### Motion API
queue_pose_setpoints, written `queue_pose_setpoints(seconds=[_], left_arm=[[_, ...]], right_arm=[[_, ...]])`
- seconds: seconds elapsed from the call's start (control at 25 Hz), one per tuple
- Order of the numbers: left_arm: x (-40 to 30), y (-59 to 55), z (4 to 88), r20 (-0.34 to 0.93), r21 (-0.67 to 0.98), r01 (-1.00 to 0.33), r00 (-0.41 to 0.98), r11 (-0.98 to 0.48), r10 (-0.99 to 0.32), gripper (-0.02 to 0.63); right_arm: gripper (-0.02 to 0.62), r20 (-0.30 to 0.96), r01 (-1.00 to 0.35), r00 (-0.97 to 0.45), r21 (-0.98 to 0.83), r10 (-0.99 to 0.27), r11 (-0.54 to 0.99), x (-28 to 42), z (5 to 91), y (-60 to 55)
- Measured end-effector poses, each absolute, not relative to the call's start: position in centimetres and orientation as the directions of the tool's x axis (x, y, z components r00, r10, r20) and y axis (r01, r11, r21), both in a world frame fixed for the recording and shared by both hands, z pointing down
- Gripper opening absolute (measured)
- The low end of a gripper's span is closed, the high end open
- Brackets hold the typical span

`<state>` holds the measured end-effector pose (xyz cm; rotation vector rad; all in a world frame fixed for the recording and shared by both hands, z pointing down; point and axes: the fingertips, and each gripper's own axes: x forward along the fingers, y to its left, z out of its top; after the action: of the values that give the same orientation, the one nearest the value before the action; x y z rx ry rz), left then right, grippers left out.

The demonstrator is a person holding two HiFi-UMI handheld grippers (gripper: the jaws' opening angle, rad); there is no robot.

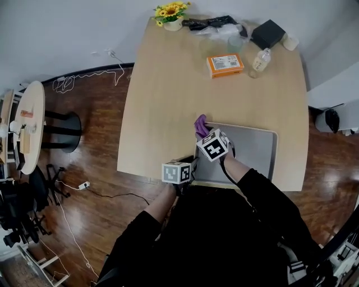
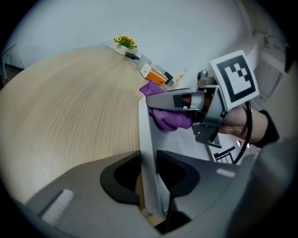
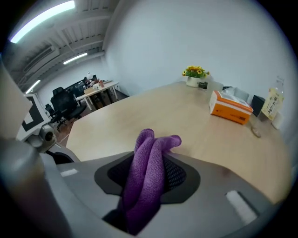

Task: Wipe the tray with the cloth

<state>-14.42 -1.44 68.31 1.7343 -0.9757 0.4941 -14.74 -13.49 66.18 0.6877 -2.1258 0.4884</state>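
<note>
Nearest the person, the left hand-held gripper (image 2: 148, 160) is clamped on the near left rim of the tray (image 1: 255, 147), steadying it on the tabletop (image 1: 168, 84). Just beyond, the right hand-held gripper (image 3: 150, 160) pinches the bunched purple cloth (image 1: 200, 124) over the tray's far left corner. The tray's long axis and bare surface stretch away to its right, so the wipe probably runs rightward.

One tray (image 1: 255, 147), one purple cloth (image 1: 200, 124), two tongs: left tongs (image 2: 148, 168) and right tongs (image 3: 149, 174). Two tables: large table (image 1: 168, 101), small round table (image 1: 33, 112). One orange box (image 1: 225, 64), one bottle (image 1: 259, 61), one sunflower pot (image 1: 171, 17), one black box (image 1: 268, 33).
</note>
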Motion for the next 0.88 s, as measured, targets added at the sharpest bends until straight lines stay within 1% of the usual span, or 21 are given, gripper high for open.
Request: queue_pose_setpoints(seconds=[0.12,0.2,0.24,0.32,0.48,0.6,0.72,0.88], left_arm=[[-14.9,-1.5,68.4,0.695,0.606,-0.783,0.607,-0.14,-0.384,0.099],[-15.3,-1.5,68.5,0.691,0.611,-0.779,0.611,-0.14,-0.387,0.12],[-15.4,-1.4,68.6,0.693,0.607,-0.782,0.609,-0.142,-0.386,0.119],[-15.6,-1.3,68.8,0.703,0.595,-0.79,0.6,-0.149,-0.381,0.118],[-15.5,-1.4,68.8,0.712,0.588,-0.798,0.588,-0.132,-0.383,0.118],[-15.2,-1.5,68.8,0.711,0.583,-0.802,0.579,-0.126,-0.397,0.117],[-14.9,-1.5,68.8,0.711,0.579,-0.804,0.578,-0.133,-0.4,0.117],[-14.6,-1.4,68.9,0.715,0.576,-0.808,0.571,-0.123,-0.403,0.117]], right_arm=[[0.155,0.814,-0.631,-0.492,-0.087,-0.311,0.771,-13.6,66.6,-13.7],[0.155,0.818,-0.663,-0.464,-0.068,-0.339,0.745,-10.6,67.0,-13.9],[0.155,0.82,-0.684,-0.446,-0.054,-0.358,0.728,-8.6,67.1,-13.9],[0.155,0.826,-0.74,-0.399,-0.035,-0.397,0.671,-3.3,67.2,-13.9],[0.153,0.847,-0.884,-0.272,-0.032,-0.457,0.467,10.1,67.5,-13.4],[0.147,0.841,-0.94,-0.21,-0.033,-0.499,0.339,17.6,67.0,-13.0],[0.147,0.823,-0.945,-0.227,-0.057,-0.522,0.321,18.9,66.4,-12.8],[0.147,0.832,-0.93,-0.197,0.009,-0.519,0.367,18.6,66.9,-12.6]])
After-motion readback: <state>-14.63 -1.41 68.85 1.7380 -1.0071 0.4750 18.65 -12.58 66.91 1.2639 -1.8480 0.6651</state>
